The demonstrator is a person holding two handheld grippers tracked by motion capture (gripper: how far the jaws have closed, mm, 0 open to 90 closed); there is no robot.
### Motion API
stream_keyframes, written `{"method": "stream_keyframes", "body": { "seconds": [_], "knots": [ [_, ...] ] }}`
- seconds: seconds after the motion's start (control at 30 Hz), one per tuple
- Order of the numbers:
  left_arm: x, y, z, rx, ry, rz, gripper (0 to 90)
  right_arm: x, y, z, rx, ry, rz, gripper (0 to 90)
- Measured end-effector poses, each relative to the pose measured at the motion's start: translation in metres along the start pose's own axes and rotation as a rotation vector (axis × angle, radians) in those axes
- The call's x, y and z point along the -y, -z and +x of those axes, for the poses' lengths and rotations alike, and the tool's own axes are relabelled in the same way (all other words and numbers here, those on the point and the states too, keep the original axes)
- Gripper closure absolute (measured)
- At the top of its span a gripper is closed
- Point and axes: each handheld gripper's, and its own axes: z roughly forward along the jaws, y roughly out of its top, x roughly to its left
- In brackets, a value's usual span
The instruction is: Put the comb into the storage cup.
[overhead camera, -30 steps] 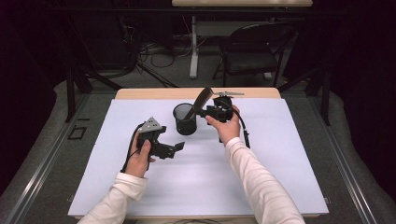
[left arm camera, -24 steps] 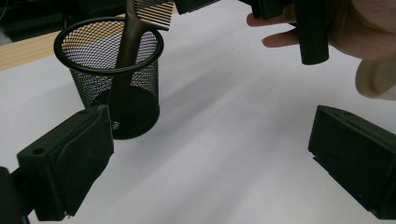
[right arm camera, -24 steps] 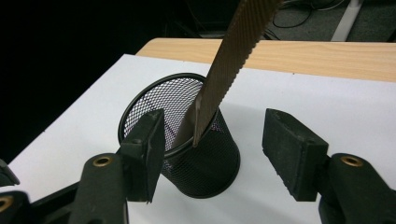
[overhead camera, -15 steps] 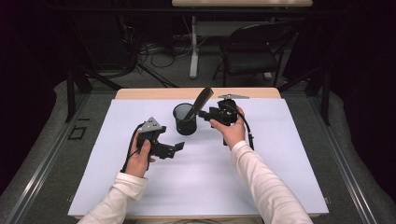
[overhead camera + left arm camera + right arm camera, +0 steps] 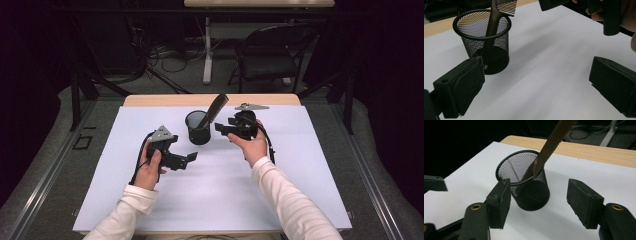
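A black mesh cup [image 5: 198, 131] stands upright on the white sheet [image 5: 300, 165] near the table's far middle. A brown comb [image 5: 215, 109] leans in it, handle down, teeth end sticking out toward the upper right. My right gripper [image 5: 220, 129] hovers just right of the cup, pointing at it. Its jaws have just been opening and nothing is between them; in the right gripper view the cup [image 5: 529, 187] and comb [image 5: 551, 142] lie beyond the right gripper [image 5: 539, 200]. My left gripper [image 5: 192, 159] is open and empty in front of the cup [image 5: 484, 42], low over the sheet.
The sheet covers a wooden table whose bare far edge [image 5: 165, 100] shows behind the cup. A chair [image 5: 270, 60] and a table leg with cables stand on the floor beyond. Wide bare sheet lies to the right and toward the person.
My right gripper has drawn back a little to the right of the cup. The comb stays leaning in the cup. My left gripper has kept still.
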Motion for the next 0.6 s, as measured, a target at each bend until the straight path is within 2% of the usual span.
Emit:
{"method": "stream_keyframes", "body": {
  "seconds": [0.13,0.27,0.37,0.47,0.6],
  "knots": [
    [0.000,0.000,0.001,0.001,0.001,0.002,0.4,0.000,0.006,0.002,-0.004,0.003,0.001,33.1],
    [0.000,0.000,0.001,0.001,0.002,0.000,0.4,0.002,0.009,0.004,-0.003,0.014,0.001,25.5],
    [0.000,0.000,0.001,0.003,0.002,-0.001,0.4,0.003,0.011,0.007,0.009,0.040,0.004,19.3],
    [0.000,0.000,0.001,0.002,0.002,0.001,0.4,0.004,0.011,0.011,0.057,0.068,0.008,15.4],
    [0.000,0.000,0.001,0.001,0.000,0.003,0.4,0.004,0.014,0.014,0.066,0.082,0.001,13.9]
  ]
}}
